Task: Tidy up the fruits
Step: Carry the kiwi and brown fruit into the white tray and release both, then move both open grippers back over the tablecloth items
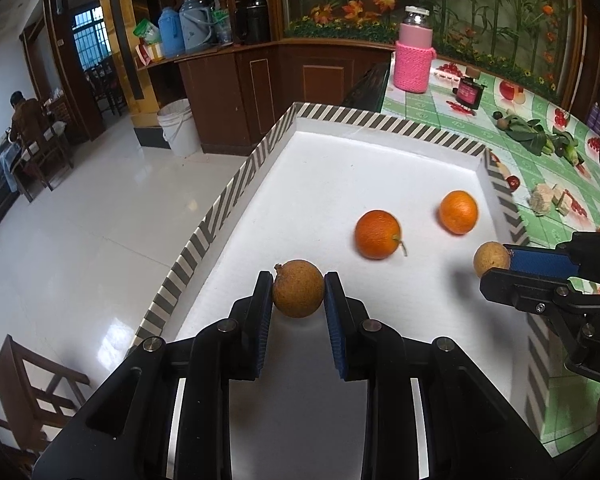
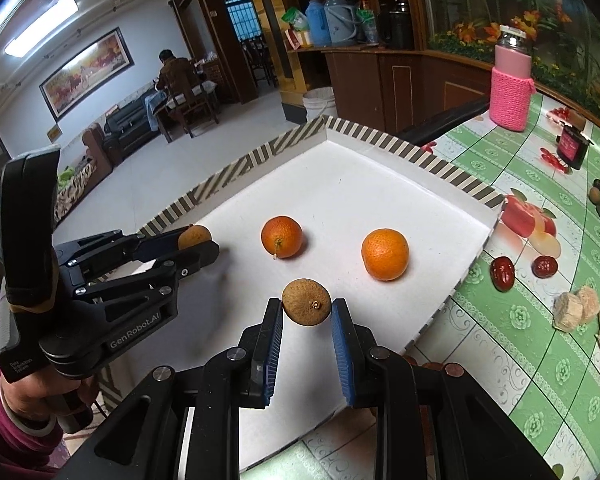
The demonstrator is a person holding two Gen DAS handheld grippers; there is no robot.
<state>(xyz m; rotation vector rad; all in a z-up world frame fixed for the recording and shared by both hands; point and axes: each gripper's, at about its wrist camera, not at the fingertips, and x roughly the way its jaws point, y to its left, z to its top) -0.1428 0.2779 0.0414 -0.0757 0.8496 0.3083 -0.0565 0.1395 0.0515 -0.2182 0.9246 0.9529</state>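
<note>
Left gripper clamps brown round fruit over white tray, near striped rim. Right gripper clamps second brown fruit above tray. Two oranges lie on tray floor, apart.

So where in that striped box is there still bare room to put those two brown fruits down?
The far end of the striped box, beyond the two oranges, is bare. So is the floor along its left wall and the near strip under the left hand-held gripper. It is crowded mid-box by the oranges and around the right hand-held gripper.
</note>
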